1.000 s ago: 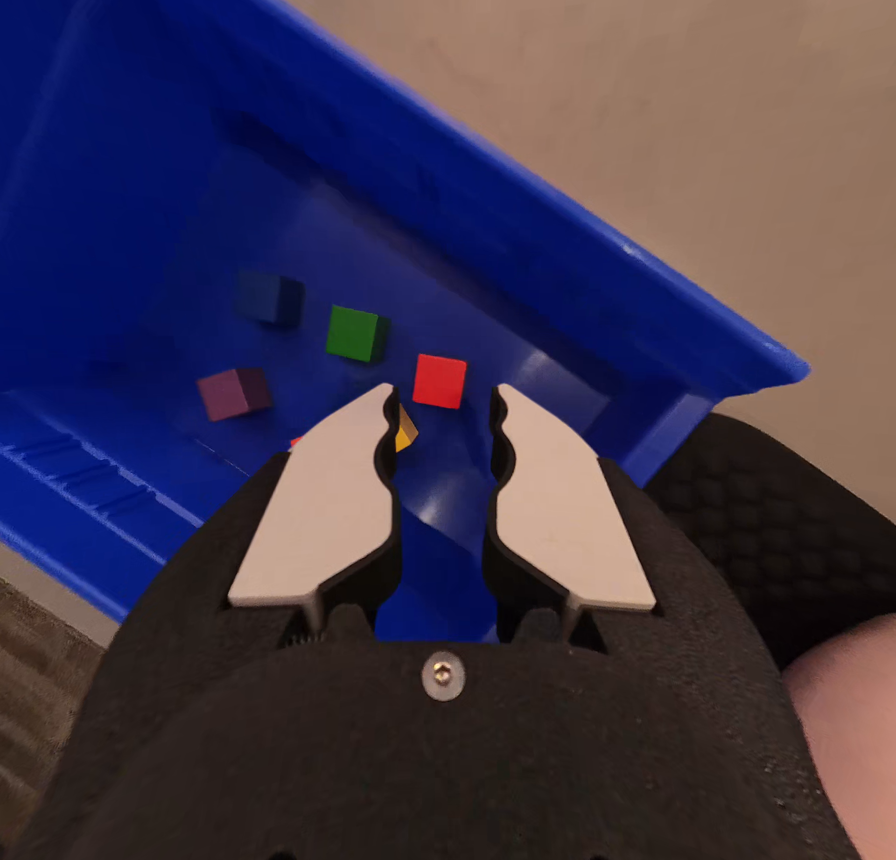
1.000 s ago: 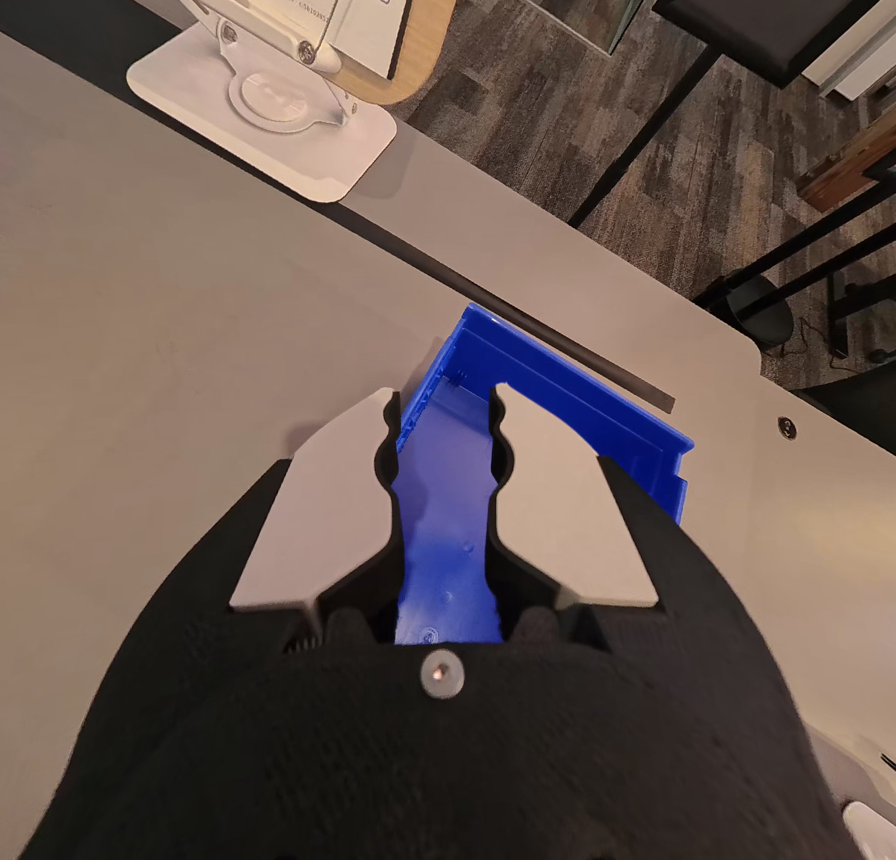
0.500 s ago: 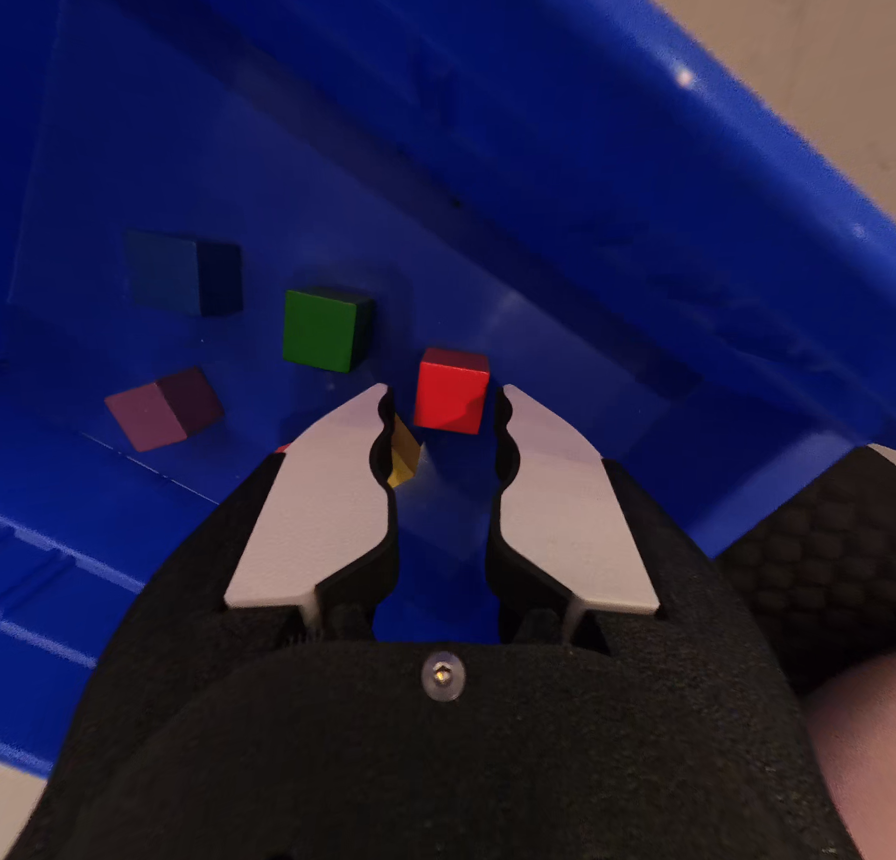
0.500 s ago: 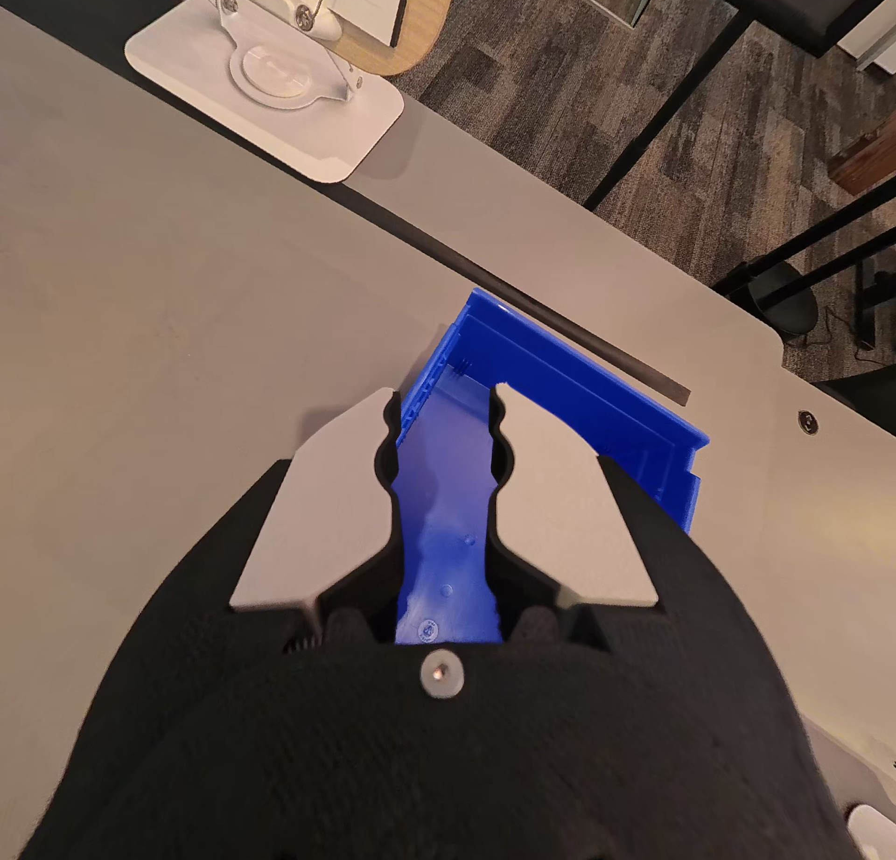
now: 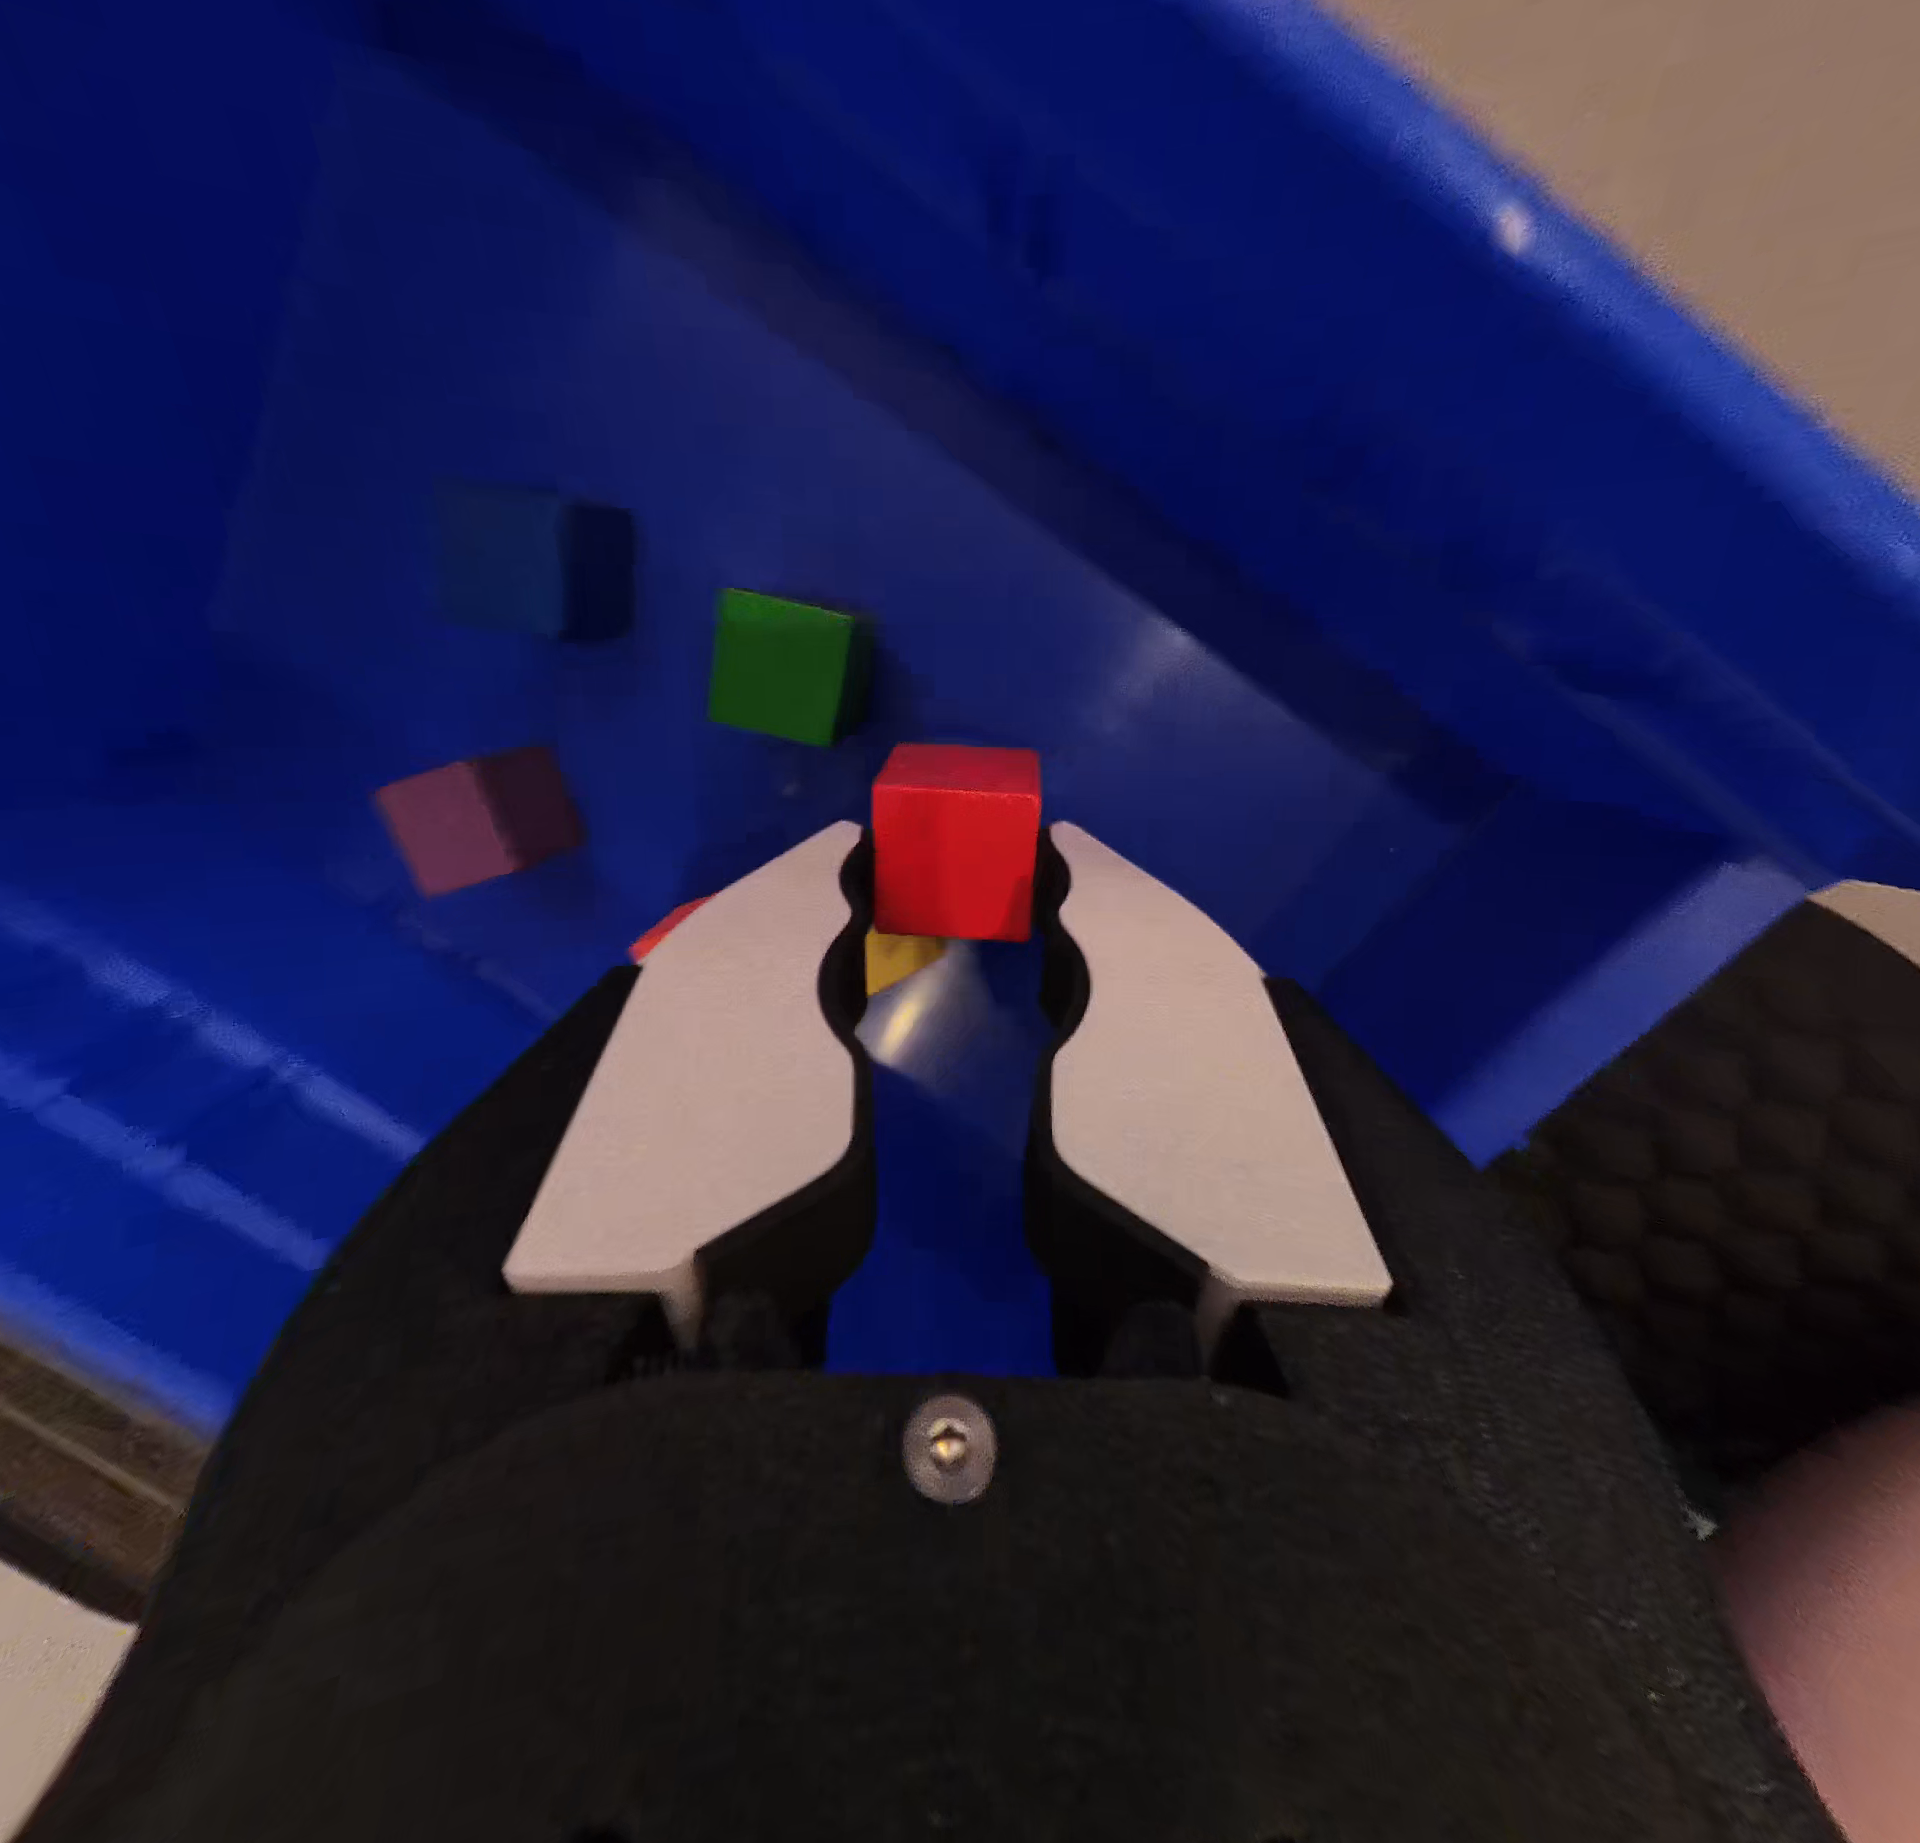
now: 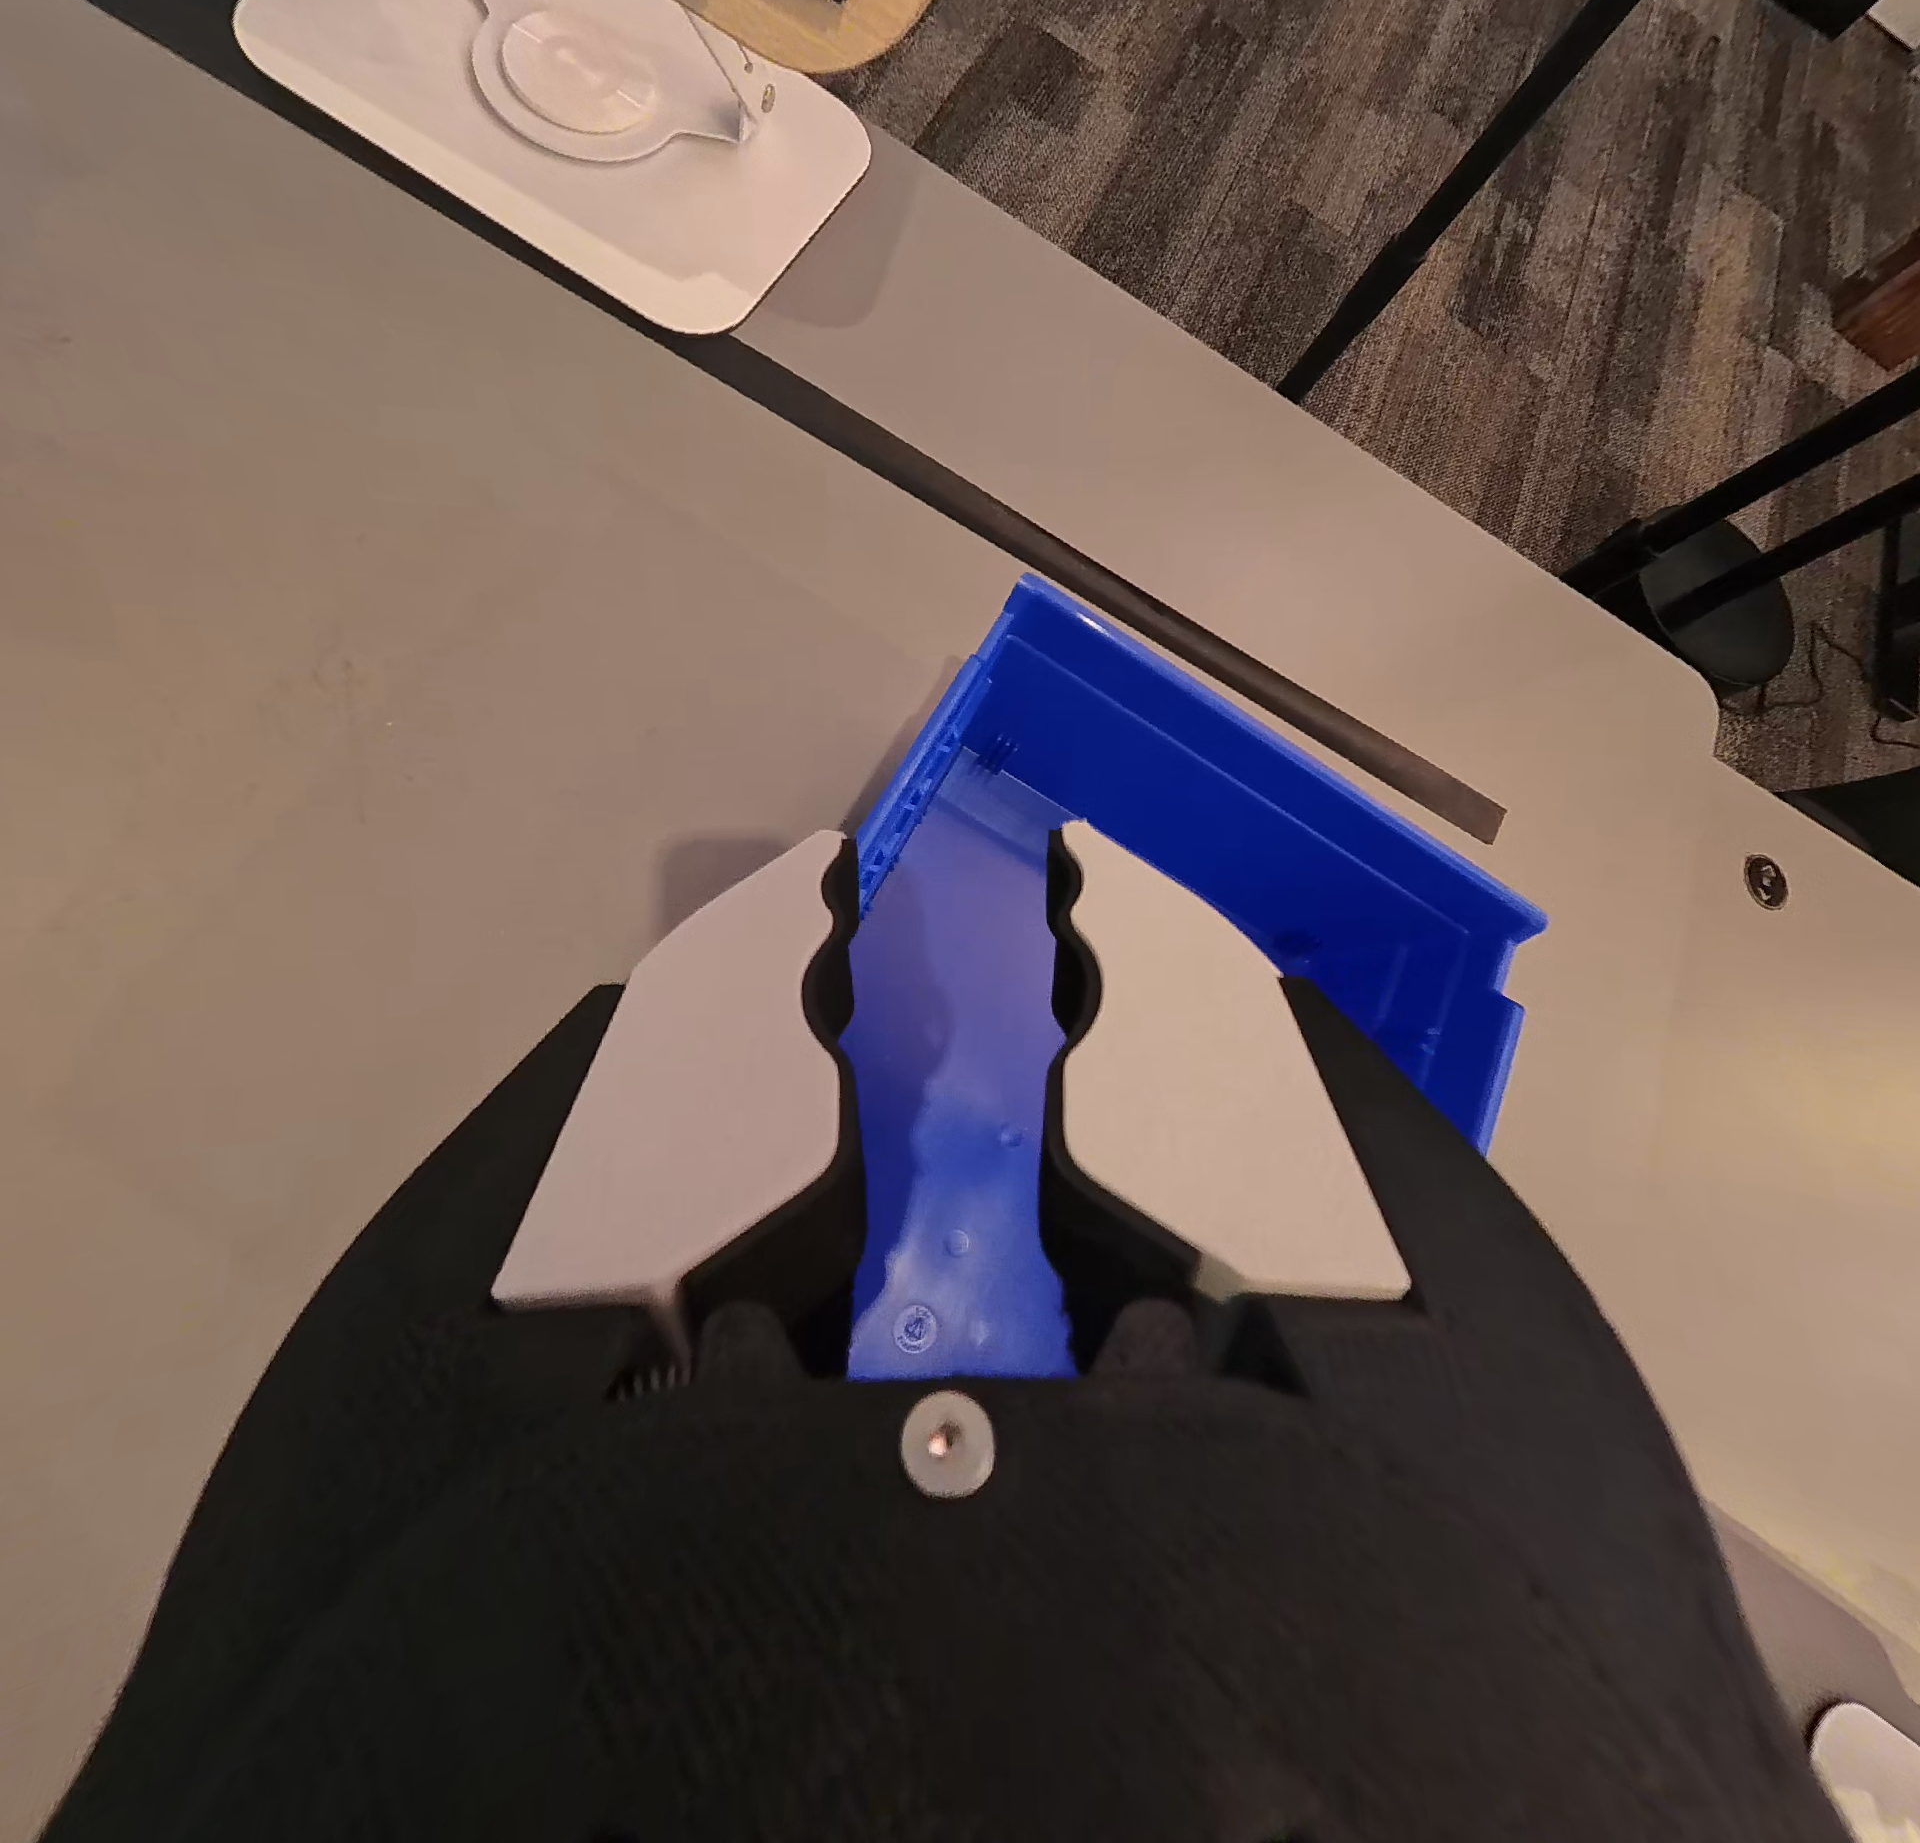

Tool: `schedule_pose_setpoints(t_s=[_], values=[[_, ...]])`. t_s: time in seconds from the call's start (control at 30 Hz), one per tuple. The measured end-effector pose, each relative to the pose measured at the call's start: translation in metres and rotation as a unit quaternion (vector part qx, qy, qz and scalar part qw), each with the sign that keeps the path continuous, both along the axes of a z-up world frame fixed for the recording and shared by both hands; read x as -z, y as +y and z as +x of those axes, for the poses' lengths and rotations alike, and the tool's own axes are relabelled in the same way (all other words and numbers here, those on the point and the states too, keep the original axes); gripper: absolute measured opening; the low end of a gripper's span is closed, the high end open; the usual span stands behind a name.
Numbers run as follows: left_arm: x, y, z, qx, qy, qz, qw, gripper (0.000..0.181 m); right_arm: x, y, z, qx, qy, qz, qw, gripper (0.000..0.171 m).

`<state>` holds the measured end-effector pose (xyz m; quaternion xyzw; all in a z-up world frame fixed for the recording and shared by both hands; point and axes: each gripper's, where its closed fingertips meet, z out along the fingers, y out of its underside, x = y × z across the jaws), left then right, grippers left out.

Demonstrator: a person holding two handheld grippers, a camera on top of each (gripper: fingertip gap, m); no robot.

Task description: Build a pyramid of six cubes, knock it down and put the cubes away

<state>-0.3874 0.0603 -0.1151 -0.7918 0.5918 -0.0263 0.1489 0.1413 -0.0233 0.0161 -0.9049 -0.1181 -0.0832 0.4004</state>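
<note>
Blue bin (image 5: 1195, 359) held six cubes on its floor: one dark blue (image 5: 530, 572), one green (image 5: 784, 666), one purple (image 5: 473, 822), one yellow (image 5: 899, 959), two red. The left gripper (image 5: 954, 858) bracketed one red cube (image 5: 956, 843), jaws apart, contact unclear. The right gripper (image 6: 951, 863) hung open above the bin's near edge.

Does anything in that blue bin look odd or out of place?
Nothing looks damaged or spilled. The cubes lie scattered at odd angles in the blue bin, and the left claw straddles the red cube.
</note>
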Motion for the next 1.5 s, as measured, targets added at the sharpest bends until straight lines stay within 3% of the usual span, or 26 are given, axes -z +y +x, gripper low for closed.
schedule_pose_setpoints(t_s=[0.2,0.3,0.37,0.43,0.53,0.7,0.83,1.0,1.5], values=[[-0.123,0.007,0.02,-0.024,-0.137,0.221,0.965,0.029,0.004,-0.001,0.005,0.002,0.009,-0.007,1.0,0.036],[-0.162,-0.031,0.088,0.073,-0.215,0.248,0.942,0.029,0.004,-0.002,0.006,0.001,0.014,-0.011,1.0,0.036],[-0.169,-0.06,0.144,0.144,-0.238,0.251,0.927,0.029,0.001,-0.005,0.006,-0.002,0.018,-0.008,1.0,0.036],[-0.156,-0.09,0.203,0.202,-0.25,0.22,0.921,0.029,-0.006,-0.009,0.004,-0.011,0.026,0.003,1.0,0.036],[-0.108,-0.126,0.273,0.27,-0.221,0.132,0.928,0.029,-0.02,-0.016,0.006,-0.014,0.042,0.029,0.999,0.036],[-0.03,-0.125,0.339,0.275,-0.106,0.04,0.955,0.029,-0.034,-0.028,0.016,-0.009,0.062,0.051,0.997,0.036],[0.006,-0.126,0.36,0.291,-0.027,-0.001,0.956,0.029,-0.037,-0.033,0.022,-0.006,0.073,0.054,0.996,0.036],[0.026,-0.12,0.369,0.306,0.035,-0.002,0.951,0.029,-0.035,-0.034,0.02,-0.015,0.077,0.048,0.996,0.036],[0.039,-0.1,0.363,0.278,0.053,-0.019,0.959,0.029,-0.031,-0.033,0.021,-0.025,0.087,0.038,0.995,0.036]])
